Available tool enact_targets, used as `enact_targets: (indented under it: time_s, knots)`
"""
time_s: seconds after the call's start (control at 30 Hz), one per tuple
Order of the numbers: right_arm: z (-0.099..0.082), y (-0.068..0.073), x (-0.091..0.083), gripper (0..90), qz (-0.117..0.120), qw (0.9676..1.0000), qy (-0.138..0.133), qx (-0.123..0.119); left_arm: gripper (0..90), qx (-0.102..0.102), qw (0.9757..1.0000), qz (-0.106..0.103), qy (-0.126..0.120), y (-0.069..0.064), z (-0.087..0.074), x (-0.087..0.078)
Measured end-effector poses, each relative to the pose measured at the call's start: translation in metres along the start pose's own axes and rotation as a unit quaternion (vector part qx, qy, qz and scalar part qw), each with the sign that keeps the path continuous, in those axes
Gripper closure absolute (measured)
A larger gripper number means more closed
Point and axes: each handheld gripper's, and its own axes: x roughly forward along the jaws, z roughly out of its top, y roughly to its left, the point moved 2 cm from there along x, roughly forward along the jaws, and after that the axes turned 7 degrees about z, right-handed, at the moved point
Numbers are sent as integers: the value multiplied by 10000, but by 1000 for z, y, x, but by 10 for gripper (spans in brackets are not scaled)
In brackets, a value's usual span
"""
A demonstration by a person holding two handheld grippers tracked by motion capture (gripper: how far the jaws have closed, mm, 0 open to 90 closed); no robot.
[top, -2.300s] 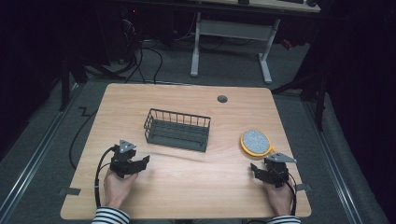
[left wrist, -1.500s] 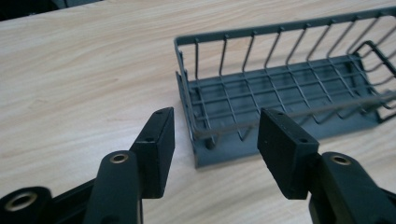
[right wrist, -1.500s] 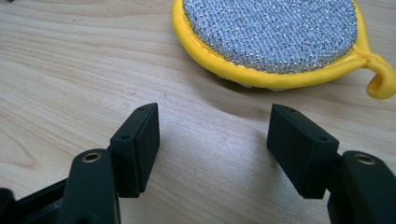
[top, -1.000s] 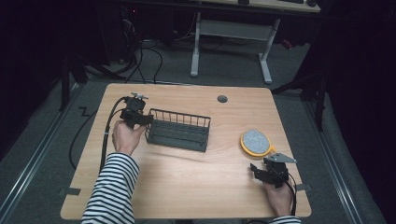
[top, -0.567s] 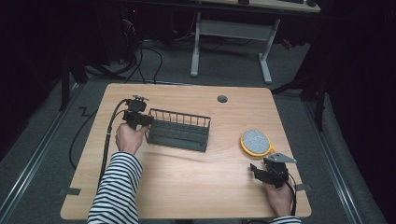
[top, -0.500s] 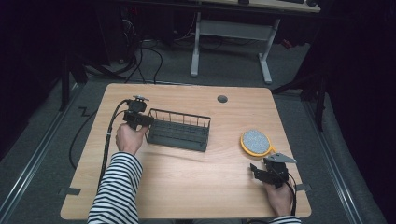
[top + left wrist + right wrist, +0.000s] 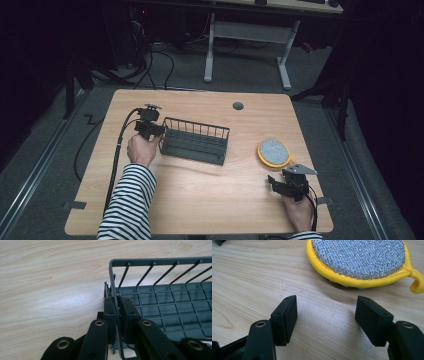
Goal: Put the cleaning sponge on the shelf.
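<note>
A dark wire basket (image 7: 195, 141) stands near the middle of the wooden table. My left gripper (image 7: 154, 131) is at its left end, shut on the basket's end wall (image 7: 115, 293); one jaw is outside the wire, the other inside. A round yellow-rimmed scouring pad (image 7: 273, 152) with a silver face lies at the right. My right gripper (image 7: 274, 183) rests near the table's front right, open, with bare wood between its jaws and the scouring pad (image 7: 359, 260) just beyond them.
A small grey grommet (image 7: 238, 106) sits in the table (image 7: 210, 205) near its far edge. Cables trail from both grippers. A white desk frame (image 7: 250, 35) and dark floor lie beyond the far edge.
My left gripper went from the front left of the table up to the basket's left end and shut on its wall. The right gripper has stayed put.
</note>
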Motion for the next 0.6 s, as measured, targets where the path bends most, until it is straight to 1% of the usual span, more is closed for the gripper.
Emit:
enact_targets:
  time_s: [0.03,0.07,0.1,0.13,0.2,0.27,0.3,0.33,0.37,0.47,0.5,0.53,0.6]
  knots:
    - [0,0,0,345,0,10000,0,0,846,0,10000,0,0,0,0,0]
    - [0,0,0,345,0,10000,0,0,849,-5,10000,-34,1,-5,0,0]
    - [0,0,0,345,0,10000,0,0,851,-5,10000,-34,1,-5,0,0]
    - [0,0,0,345,5,10000,5,-7,854,-18,10000,-81,-2,-10,0,0]
    - [0,0,0,343,3,10000,0,-5,857,-45,9999,-91,-27,-12,1,1]
    - [0,0,0,341,11,10000,3,-4,858,-44,9999,-139,-42,-19,1,2]
    - [0,0,0,341,12,10000,3,-8,858,-44,9999,-139,-42,-19,1,2]
    - [0,0,0,341,12,10000,4,-9,859,-12,9999,-169,-29,-25,1,1]
    - [0,0,0,341,14,10000,2,-15,859,-5,9998,-183,-37,-28,1,1]
    - [0,0,0,340,12,10000,4,-6,859,67,9997,-217,-22,-35,1,1]
    - [0,0,0,340,12,10000,5,-6,859,67,9997,-217,-22,-35,1,1]
    - [0,0,0,340,12,10000,4,-6,859,129,9996,-254,-26,-40,0,0]
    - [0,0,0,341,14,10000,4,-7,859,159,9995,-279,-37,-44,0,0]
